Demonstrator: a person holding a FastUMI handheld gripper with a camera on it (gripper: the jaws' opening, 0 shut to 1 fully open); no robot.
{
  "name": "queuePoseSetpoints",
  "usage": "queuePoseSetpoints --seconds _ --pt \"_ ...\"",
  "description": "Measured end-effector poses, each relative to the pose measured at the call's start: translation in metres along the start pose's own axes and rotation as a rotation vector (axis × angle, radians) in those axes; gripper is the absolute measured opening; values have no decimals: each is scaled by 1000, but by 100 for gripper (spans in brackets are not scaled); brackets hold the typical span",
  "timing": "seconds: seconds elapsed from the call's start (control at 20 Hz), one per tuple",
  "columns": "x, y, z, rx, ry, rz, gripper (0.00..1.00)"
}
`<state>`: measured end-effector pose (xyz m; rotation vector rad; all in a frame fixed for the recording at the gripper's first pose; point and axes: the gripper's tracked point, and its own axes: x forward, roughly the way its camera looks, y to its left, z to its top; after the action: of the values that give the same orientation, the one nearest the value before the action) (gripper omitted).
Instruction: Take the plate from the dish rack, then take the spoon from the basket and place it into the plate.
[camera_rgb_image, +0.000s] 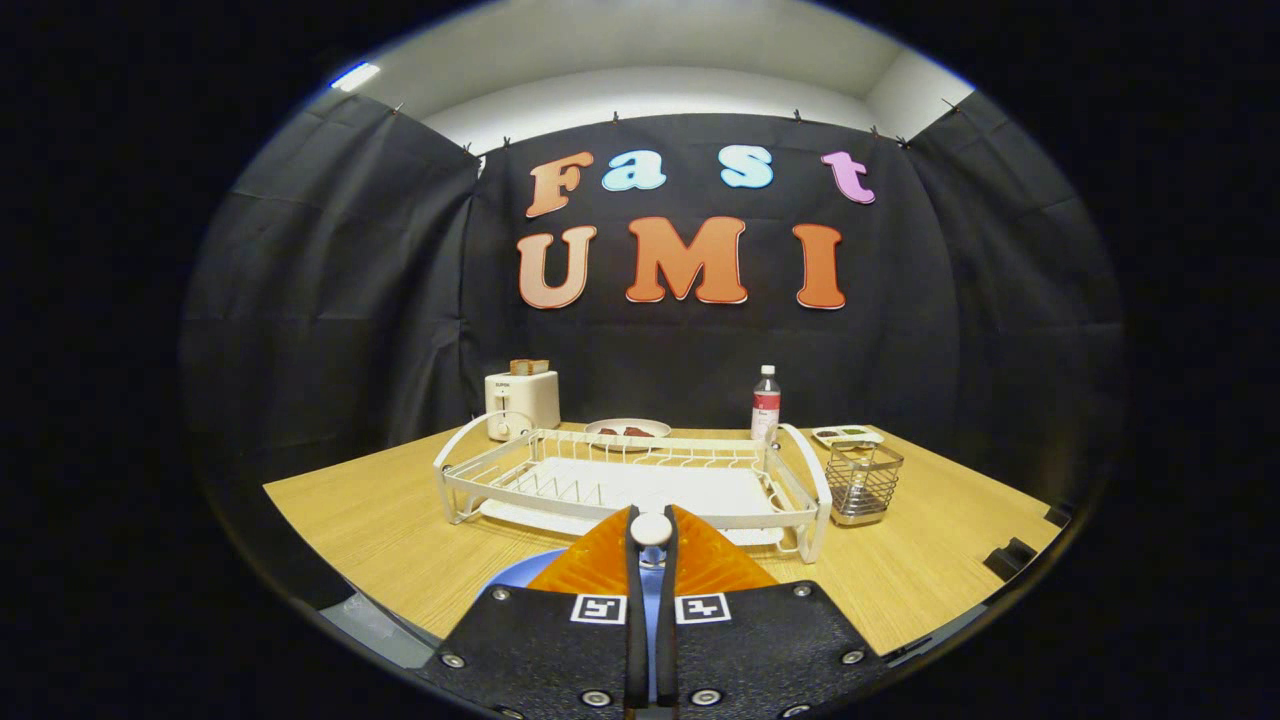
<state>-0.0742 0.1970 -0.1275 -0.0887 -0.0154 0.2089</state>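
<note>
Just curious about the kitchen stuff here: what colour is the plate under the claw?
Blue. The plate shows in the gripper view, beneath the nearly closed claw.

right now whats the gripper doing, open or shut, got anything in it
gripper: shut on the spoon, whose white handle end is pinched between the fingers, above the blue plate and just short of the dish rack.

A light wooden table (400, 510) carries everything. A white dish rack (640, 480) sits at its middle, with a wire basket (864, 482) just beside the rack's right end. Along the far edge stand a toaster (522, 402), a plate with food (628, 428), 1 bottle (765, 404) and a small tray (848, 435) (contents too small to tell). A blue plate (520, 580) lies on the near side under the gripper (651, 540), whose fingers are pressed on a white spoon handle (651, 527).
</note>
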Motion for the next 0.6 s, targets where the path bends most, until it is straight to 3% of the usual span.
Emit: queuePoseSetpoints --seconds 0.6 --pt "10 9 -22 -24 44 25 8"
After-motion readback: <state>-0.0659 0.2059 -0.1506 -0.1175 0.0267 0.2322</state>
